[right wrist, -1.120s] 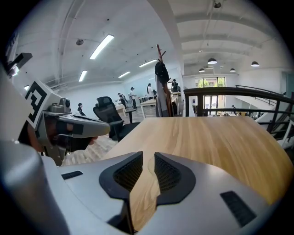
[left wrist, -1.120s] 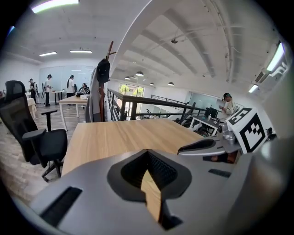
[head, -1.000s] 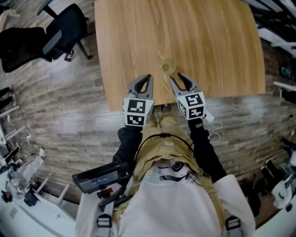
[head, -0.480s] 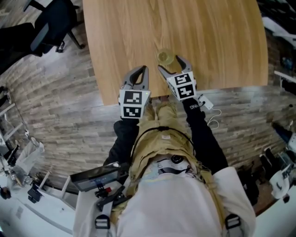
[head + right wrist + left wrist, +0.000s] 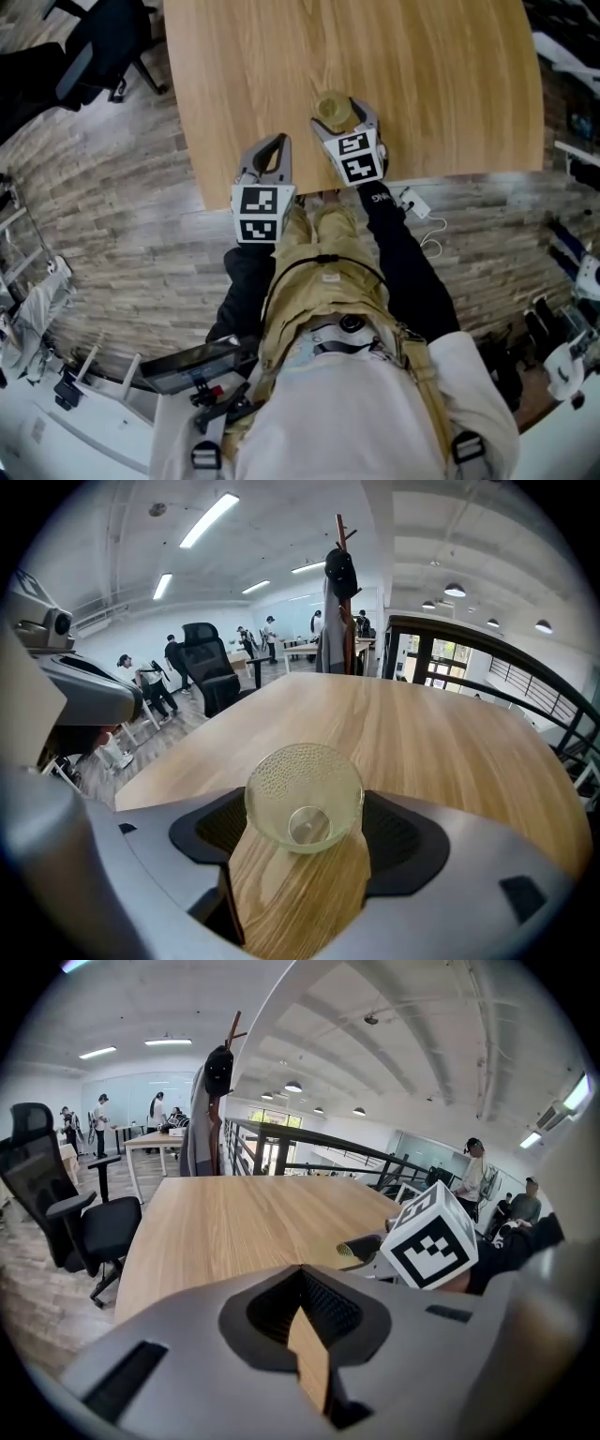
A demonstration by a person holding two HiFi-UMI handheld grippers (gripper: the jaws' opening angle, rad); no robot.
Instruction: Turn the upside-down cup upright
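A small clear yellowish cup with a dimpled wall stands on the wooden table near its front edge. In the right gripper view the cup fills the gap between the jaws, its small round base towards the camera. My right gripper has its jaws opening, one on each side of the cup, with no clear press on it. My left gripper hovers over the table's front edge to the cup's left, its tips together and nothing in it.
A black office chair stands off the table's far left corner, also in the left gripper view as the chair. A coat stand rises beyond the table. White cables lie on the plank floor. People stand at desks far behind.
My right gripper moved forward over the table and spread its jaws around the cup. The left gripper sank a little and stayed near the table edge.
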